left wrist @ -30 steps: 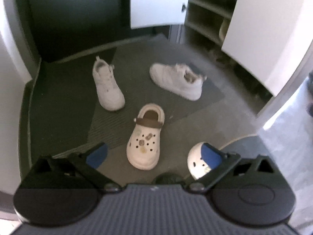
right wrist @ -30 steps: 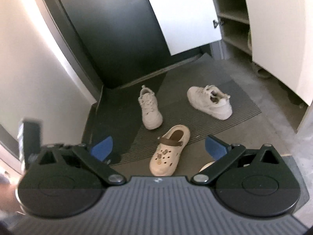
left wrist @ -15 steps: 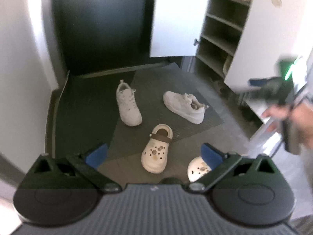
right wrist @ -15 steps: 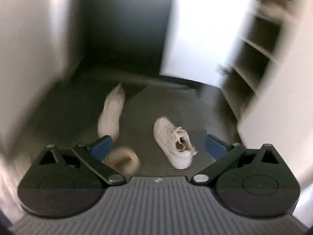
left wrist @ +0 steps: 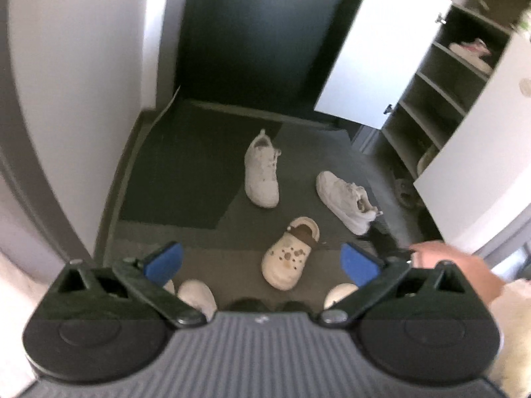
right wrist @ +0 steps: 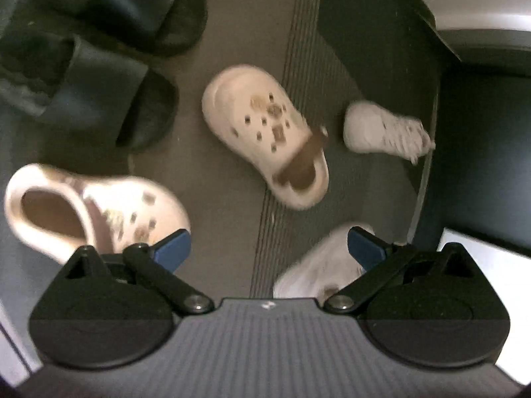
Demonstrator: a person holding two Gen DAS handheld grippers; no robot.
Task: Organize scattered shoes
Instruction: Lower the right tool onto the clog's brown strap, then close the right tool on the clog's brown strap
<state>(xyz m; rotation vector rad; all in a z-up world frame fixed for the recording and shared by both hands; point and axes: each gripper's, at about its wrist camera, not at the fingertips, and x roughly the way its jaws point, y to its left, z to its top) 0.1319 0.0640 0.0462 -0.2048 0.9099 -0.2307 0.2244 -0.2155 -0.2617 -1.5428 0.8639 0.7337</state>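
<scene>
Both my claws hang spread and empty: left gripper (left wrist: 260, 260), right gripper (right wrist: 268, 243). Nearest, left of the right gripper, lies a second clog (right wrist: 96, 210). Mid-floor clog (right wrist: 265, 141): likely light, stiff foam; grip the heel rim. Farther sneakers (left wrist: 262, 172) are softer; grip the collar.

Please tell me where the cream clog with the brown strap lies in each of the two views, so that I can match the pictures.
Left wrist view: the cream clog with the brown strap lies low and centre, on the floor, toe toward the camera.
Right wrist view: the same clog lies near the middle, toe toward the upper left.
Shared landmark: the white sneaker on the dark mat.
</scene>
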